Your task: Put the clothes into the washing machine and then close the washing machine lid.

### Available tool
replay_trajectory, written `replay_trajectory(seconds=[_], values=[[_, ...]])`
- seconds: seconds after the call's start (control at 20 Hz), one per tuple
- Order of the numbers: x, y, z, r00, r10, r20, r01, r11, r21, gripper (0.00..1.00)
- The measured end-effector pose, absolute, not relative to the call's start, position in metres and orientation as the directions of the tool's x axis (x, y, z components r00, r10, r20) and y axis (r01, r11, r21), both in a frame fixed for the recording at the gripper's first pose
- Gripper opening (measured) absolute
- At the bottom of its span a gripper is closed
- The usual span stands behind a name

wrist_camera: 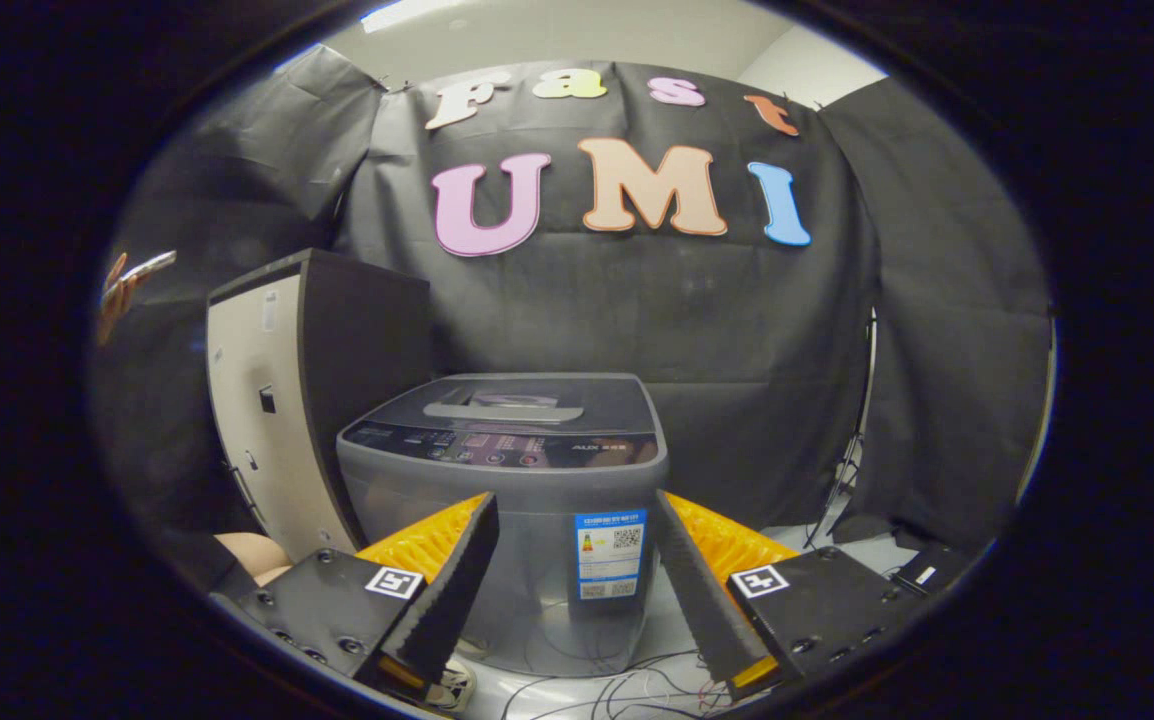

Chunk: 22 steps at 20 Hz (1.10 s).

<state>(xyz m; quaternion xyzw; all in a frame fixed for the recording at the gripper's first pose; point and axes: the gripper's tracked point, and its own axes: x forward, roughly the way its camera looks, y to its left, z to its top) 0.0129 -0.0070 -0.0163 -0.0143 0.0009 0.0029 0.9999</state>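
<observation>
Gripper view showed the gripper (577, 560) jaws wide and empty, washing machine (504, 470) at 12 o'clock, lid (507, 402) down: nudging it could misalign later steps.

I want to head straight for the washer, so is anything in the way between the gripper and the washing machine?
Nothing visible blocks it. The gripper is open and holds nothing, and the washing machine stands just beyond its fingers with its lid down. A cabinet stands beside the machine, and cables lie on the floor by its base.

Screwed gripper (572, 520) mounts, square markers
</observation>
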Motion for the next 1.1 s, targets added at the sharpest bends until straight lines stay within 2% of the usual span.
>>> replay_trajectory(seconds=[0.3,1.1], values=[[-0.004,-0.007,-0.006,0.999,0.009,0.048,-0.008,1.0,-0.021,0.96],[-0.002,-0.005,-0.012,1.0,0.009,0.027,-0.008,1.0,-0.027,0.96]])
